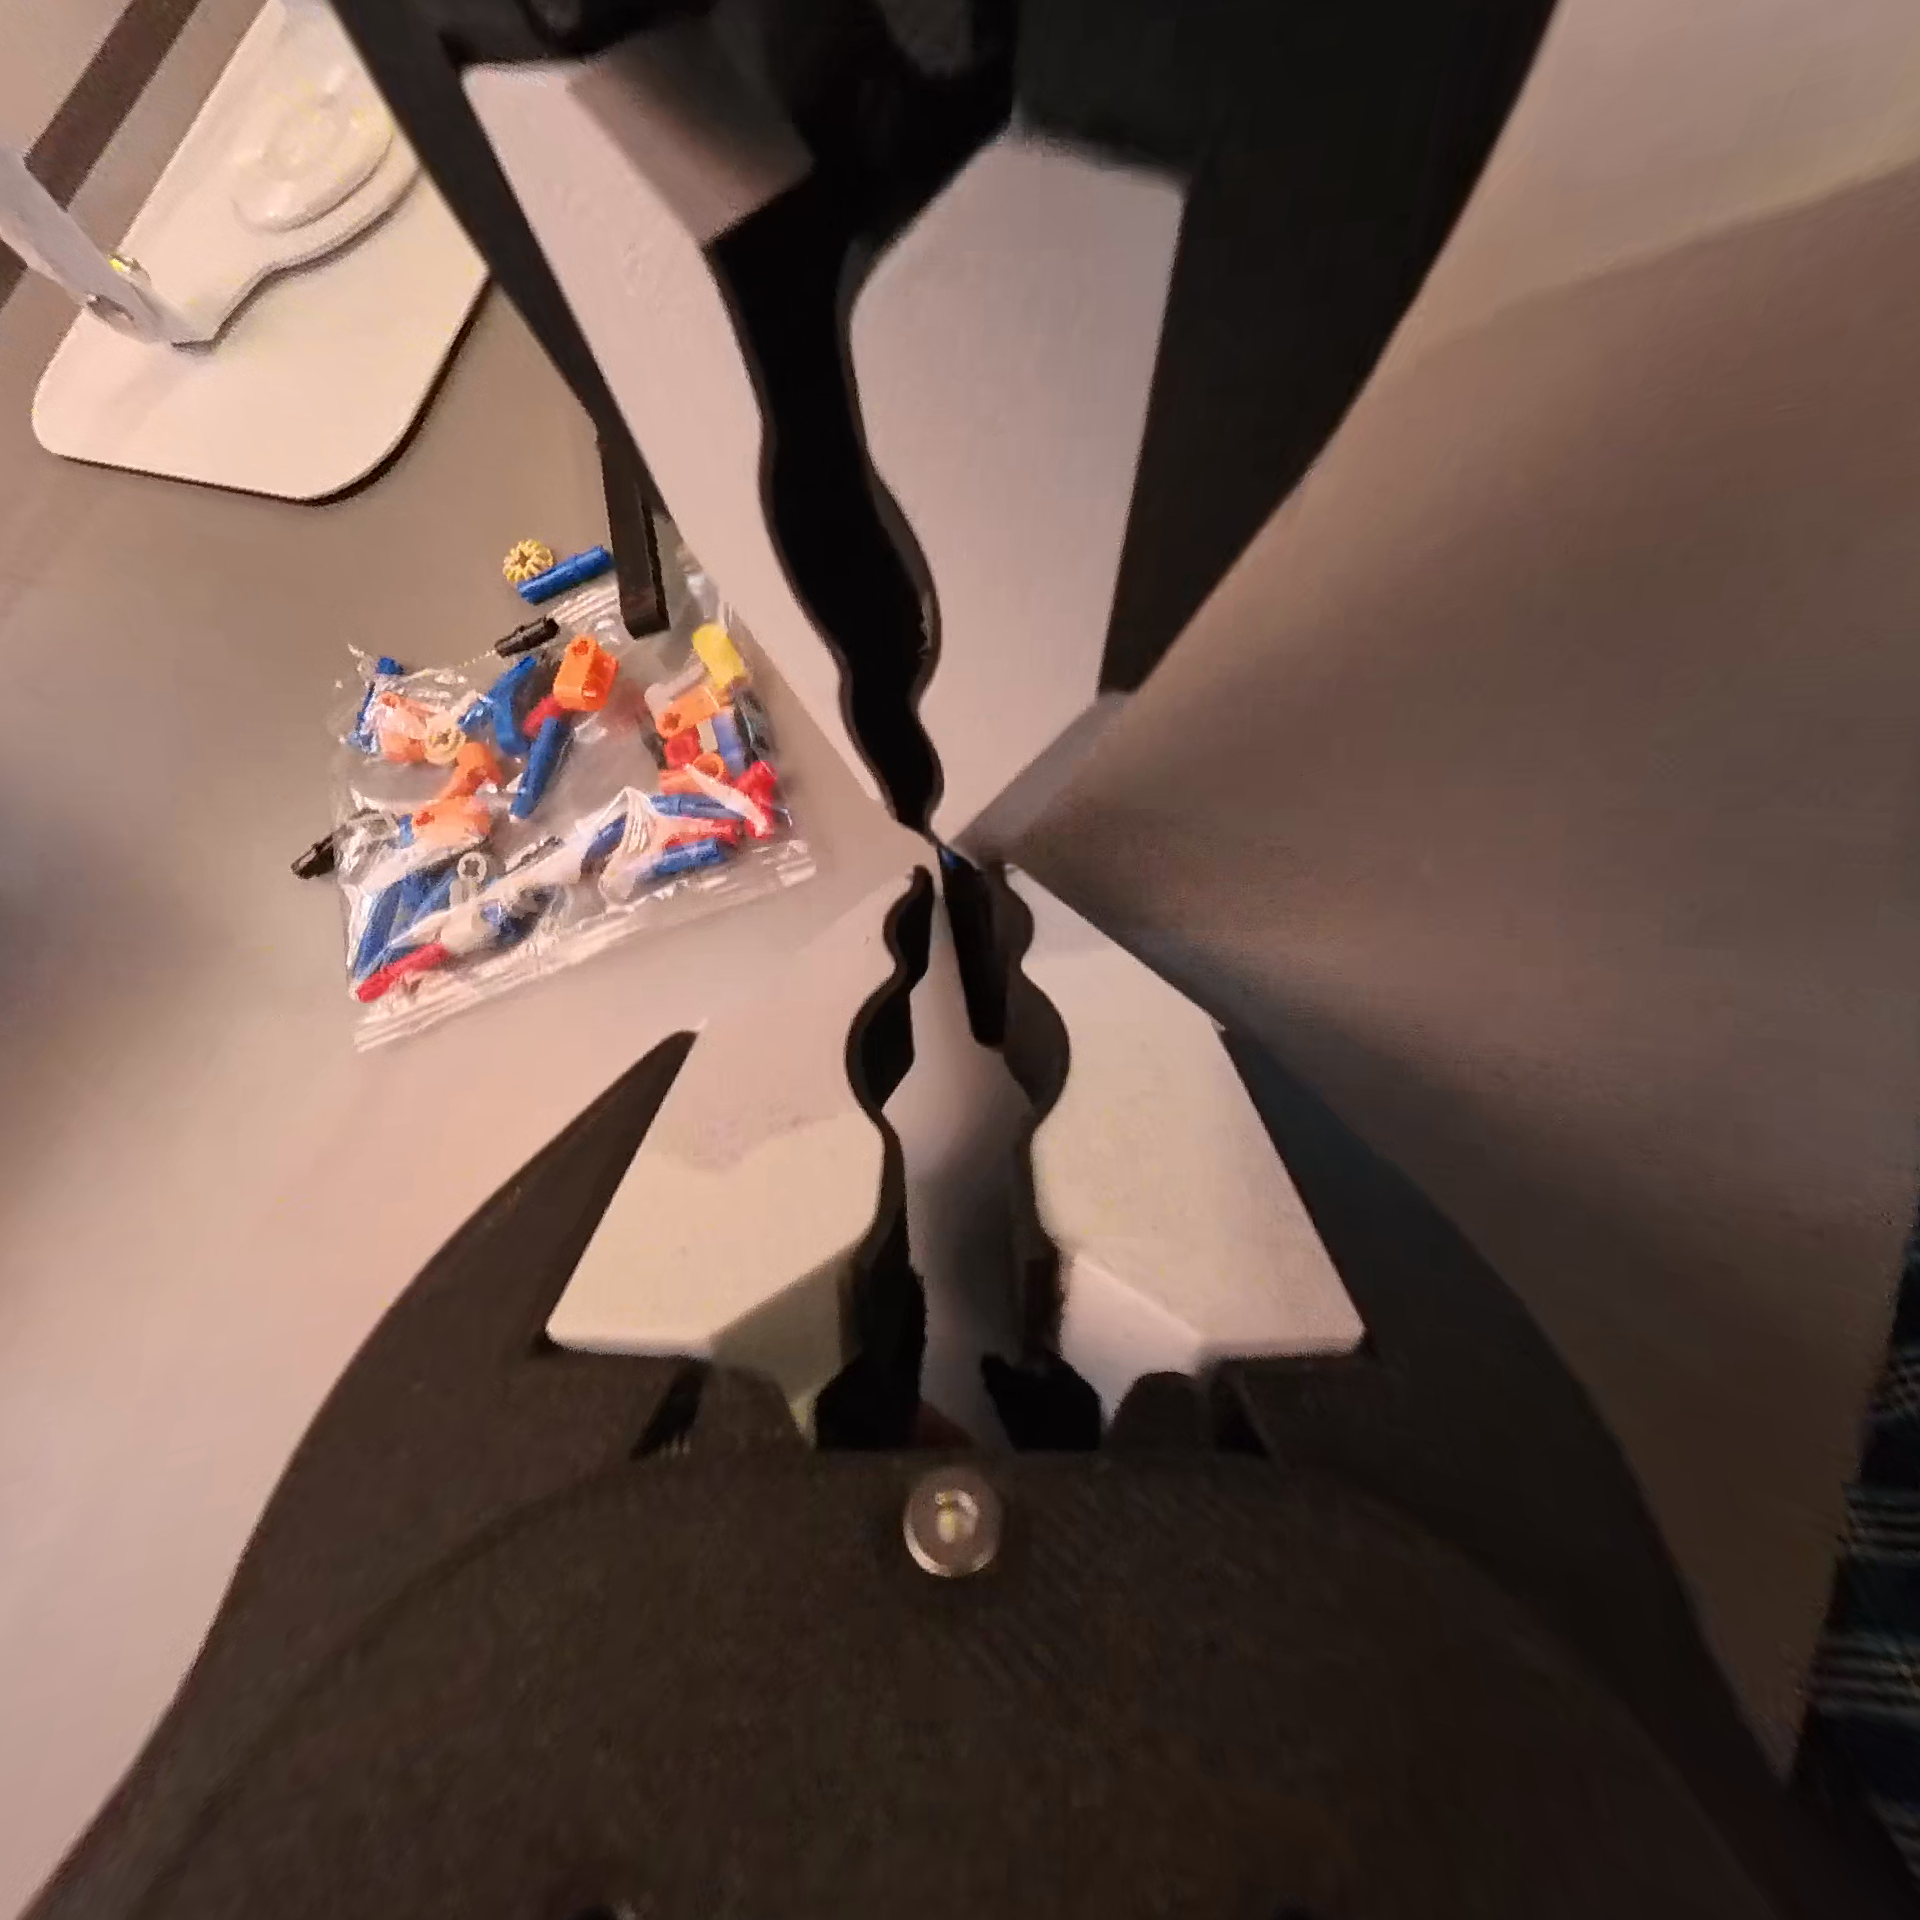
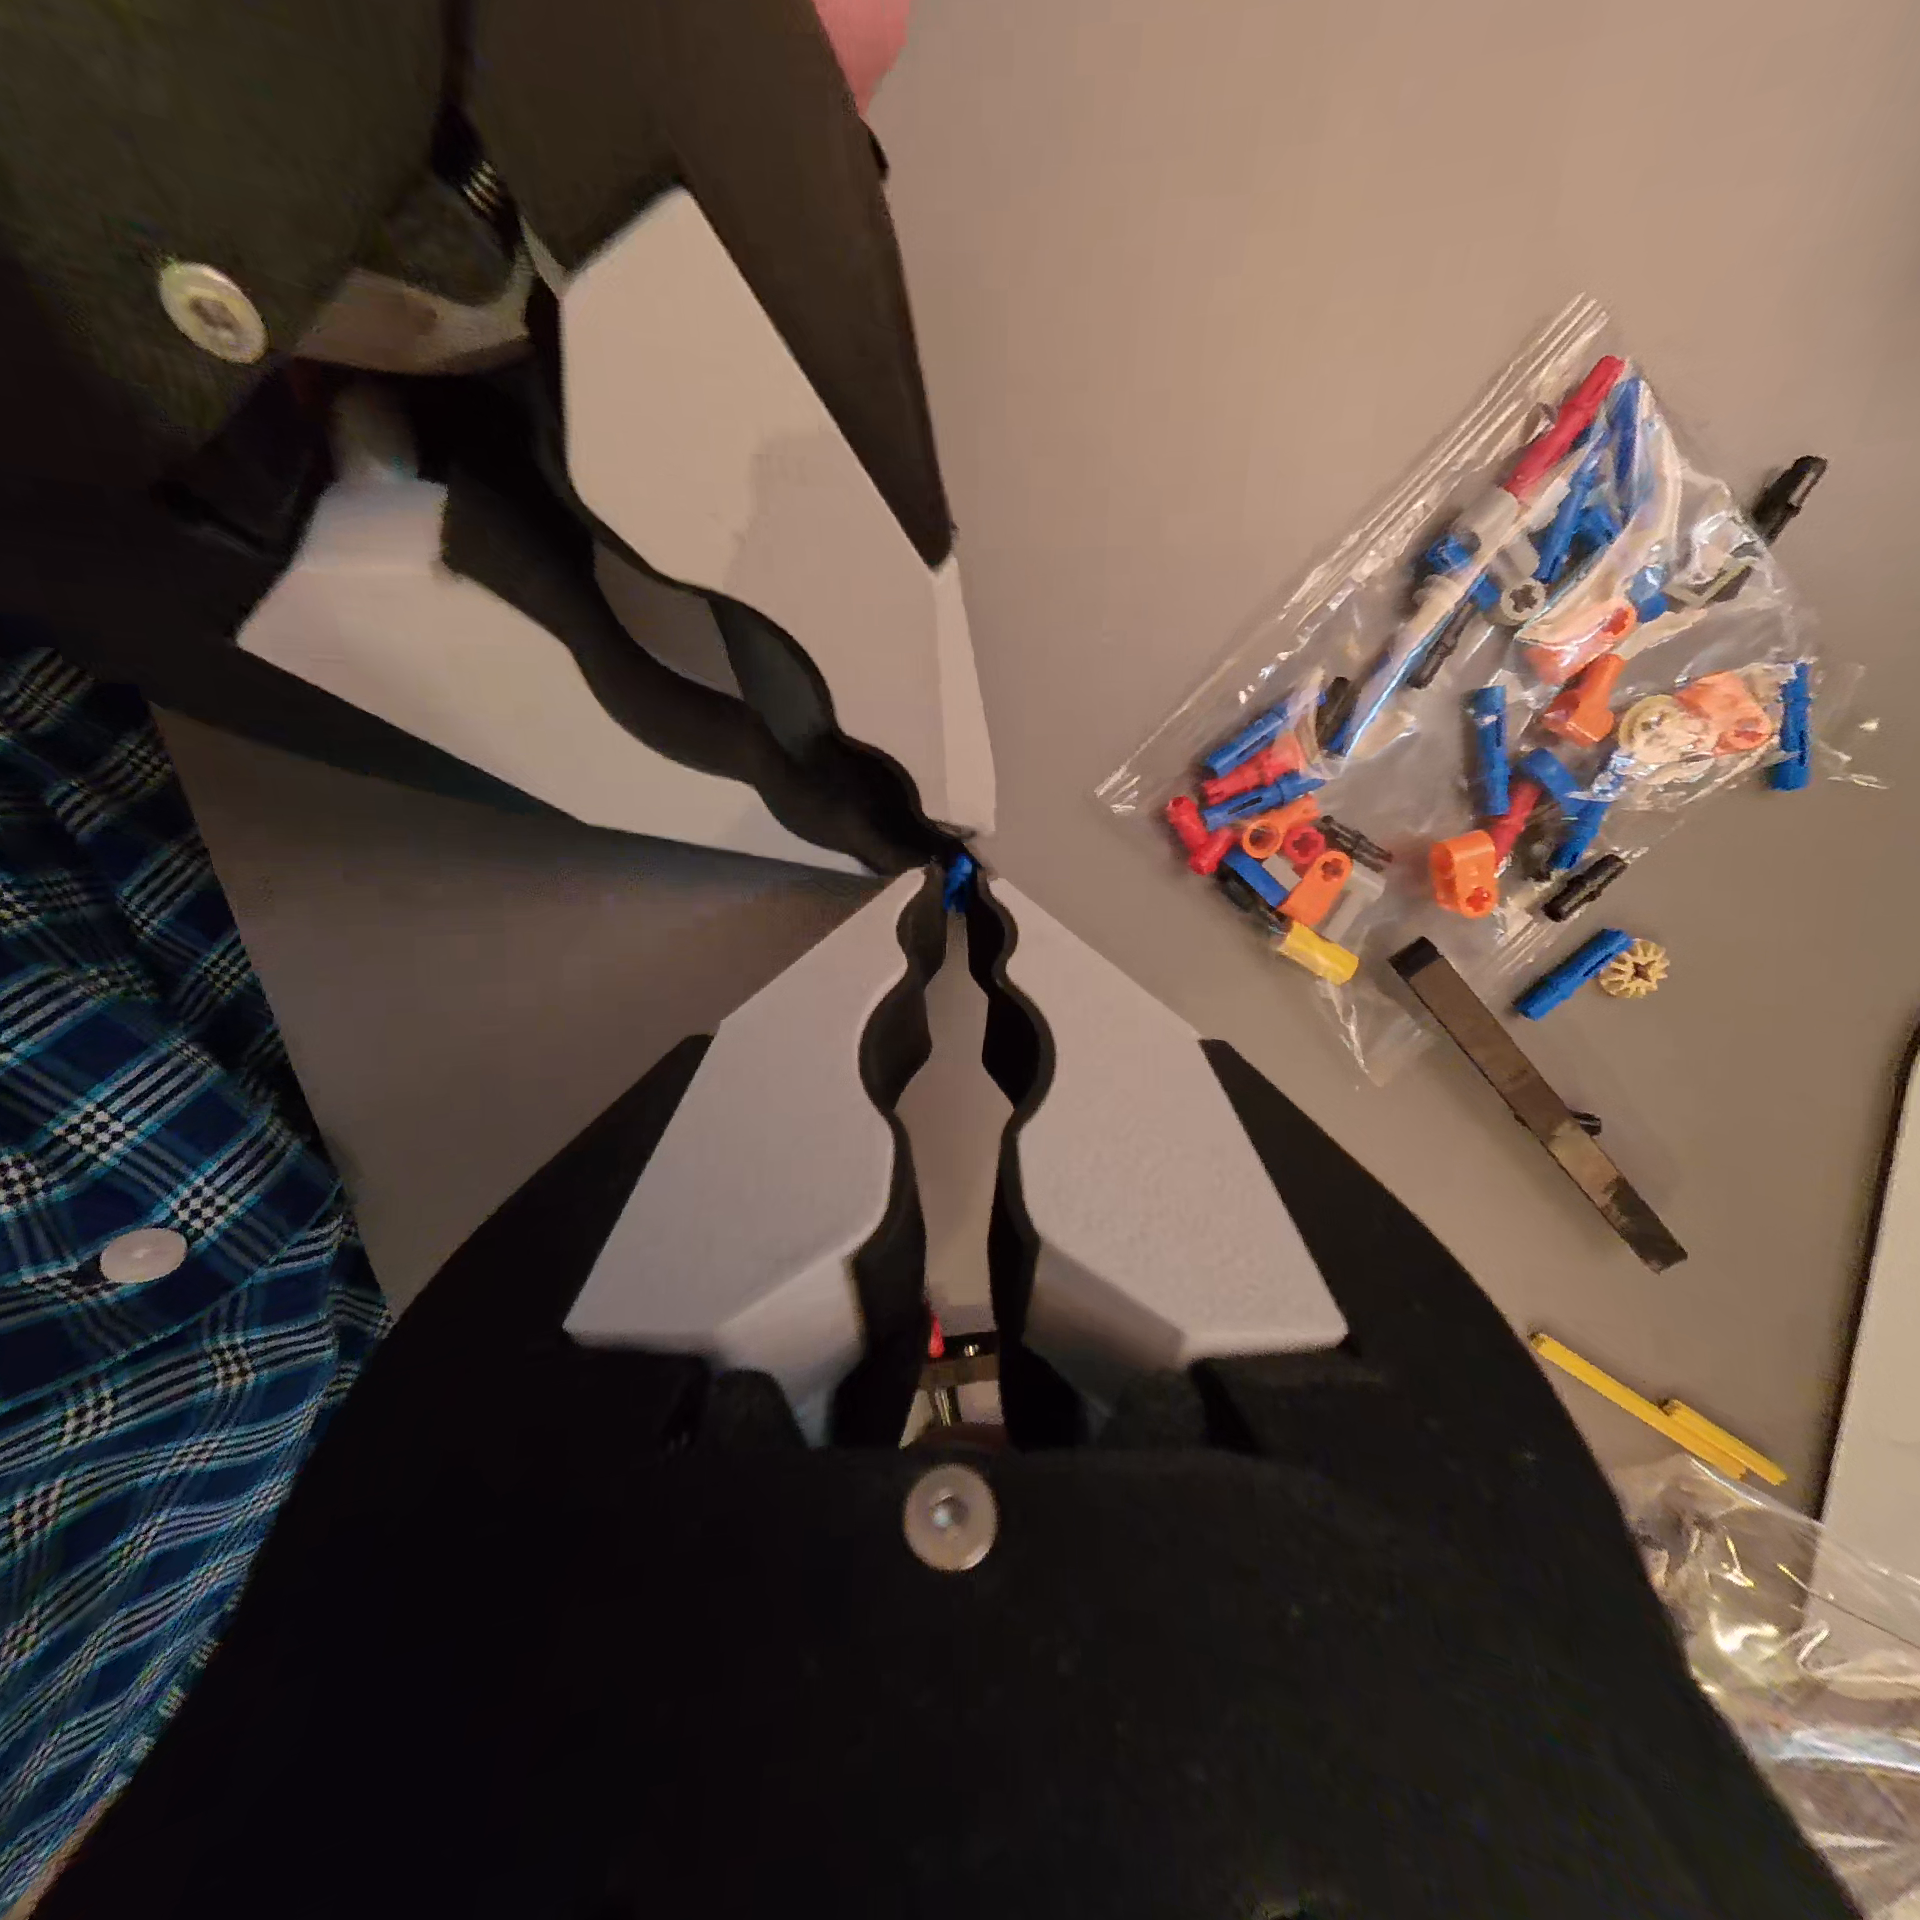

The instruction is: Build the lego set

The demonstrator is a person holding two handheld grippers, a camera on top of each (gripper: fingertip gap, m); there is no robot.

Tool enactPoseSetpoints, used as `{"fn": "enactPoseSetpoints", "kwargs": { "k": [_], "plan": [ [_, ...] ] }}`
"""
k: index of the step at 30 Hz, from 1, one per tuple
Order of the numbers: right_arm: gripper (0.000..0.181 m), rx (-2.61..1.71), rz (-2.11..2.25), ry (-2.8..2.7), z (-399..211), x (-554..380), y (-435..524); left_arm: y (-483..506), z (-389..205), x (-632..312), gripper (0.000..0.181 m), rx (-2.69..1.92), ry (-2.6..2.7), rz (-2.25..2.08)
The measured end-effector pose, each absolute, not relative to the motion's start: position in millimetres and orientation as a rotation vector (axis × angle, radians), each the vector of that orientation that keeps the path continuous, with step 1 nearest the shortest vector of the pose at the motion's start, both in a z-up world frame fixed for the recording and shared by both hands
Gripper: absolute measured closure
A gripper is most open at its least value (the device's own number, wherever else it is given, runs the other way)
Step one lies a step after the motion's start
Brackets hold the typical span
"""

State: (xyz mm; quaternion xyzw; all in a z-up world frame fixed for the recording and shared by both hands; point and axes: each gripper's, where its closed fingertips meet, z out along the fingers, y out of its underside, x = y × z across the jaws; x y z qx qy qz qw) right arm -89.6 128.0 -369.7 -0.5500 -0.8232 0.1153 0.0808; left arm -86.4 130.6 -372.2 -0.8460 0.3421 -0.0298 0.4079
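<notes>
My left gripper is shut on a narrow black lego piece that stands between its fingers. My right gripper is shut on a small blue pin at its tips. The two grippers meet tip to tip above the grey table, and the blue pin touches the black piece; a sliver of the pin shows in the left wrist view. The right gripper comes in from the top of the left wrist view. The left gripper comes in from the upper left of the right wrist view.
A clear bag of blue, orange and red pieces lies on the table. By it lie a black beam, a tan gear, a blue pin and black pins. Yellow axles, crumpled plastic and a white stand base are nearby. Less than 4 cm separates the two grippers' tips. The tan gear is about equally far from each gripper, around 15 centimeters. The left camera catches it too, in the left wrist view.
</notes>
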Motion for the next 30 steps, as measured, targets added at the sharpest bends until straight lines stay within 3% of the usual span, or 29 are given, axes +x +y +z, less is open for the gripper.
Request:
{"fn": "enactPoseSetpoints", "kwargs": {
  "k": [16,22,30],
  "plan": [
    [0.180,-1.699,0.406,-2.467,-370.2,-91.1,128.6,131.3,-373.0,-87.2,0.175,-2.138,0.859,-0.080],
    [0.156,-1.713,0.516,-2.375,-349.4,-90.1,139.6,129.2,-372.4,-90.7,0.163,-2.161,0.811,-0.115],
    [0.165,-1.788,0.603,-2.182,-331.7,-86.2,183.5,126.3,-356.0,-97.4,0.151,-2.115,0.705,-0.227]
  ]
}}
